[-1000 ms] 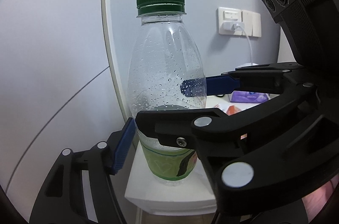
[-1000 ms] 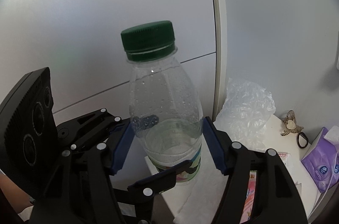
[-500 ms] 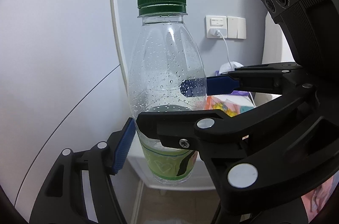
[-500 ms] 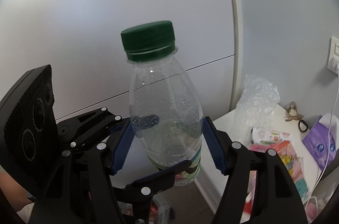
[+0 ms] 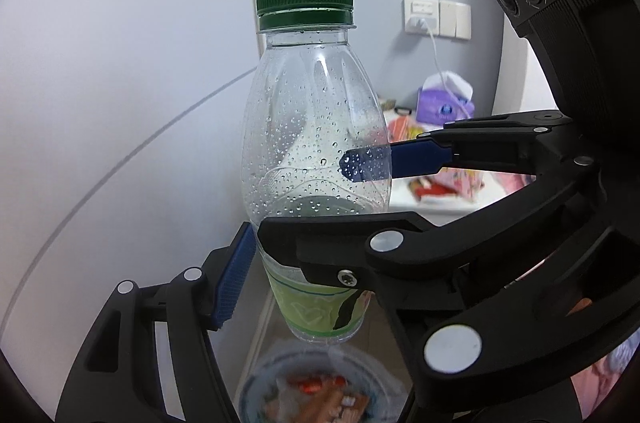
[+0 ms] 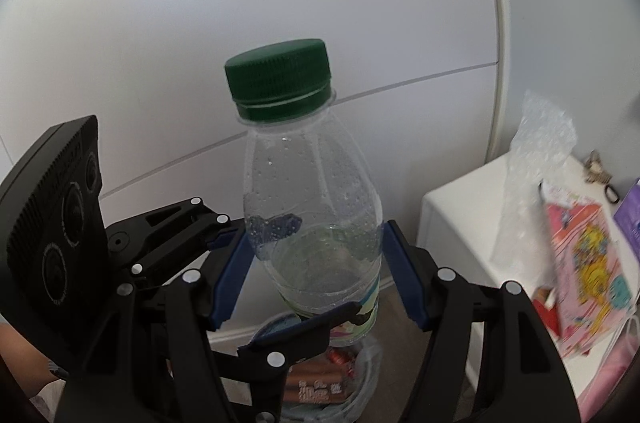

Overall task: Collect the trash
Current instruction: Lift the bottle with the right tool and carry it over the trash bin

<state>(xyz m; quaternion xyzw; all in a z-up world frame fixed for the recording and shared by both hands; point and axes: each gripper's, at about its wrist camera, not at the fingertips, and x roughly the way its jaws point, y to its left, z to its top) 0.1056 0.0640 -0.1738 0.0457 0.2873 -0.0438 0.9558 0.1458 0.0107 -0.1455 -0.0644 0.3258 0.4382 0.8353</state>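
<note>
Pale grey wall panels fill the background, with a white bedside cabinet point(image 6: 460, 223) at the right. A clear plastic bottle with a green cap point(image 5: 316, 159) hangs upright in the air above a plastic-lined waste bin point(image 5: 320, 383). Both the left gripper point(image 5: 308, 251) and the right gripper point(image 6: 316, 275) clamp their blue pads half-open on its lower body.

A white tabletop point(image 6: 460, 223) stands against a pale grey wall point(image 5: 100, 63). On it: a crumpled clear plastic bag point(image 6: 536, 183), a pink illustrated packet point(image 6: 580, 255), a purple tissue pack point(image 5: 444, 99) and a small black ring point(image 6: 612, 192). A white wall socket point(image 5: 420, 15) carries a plugged-in white cable point(image 5: 438, 55); switch plates adjoin it.
</note>
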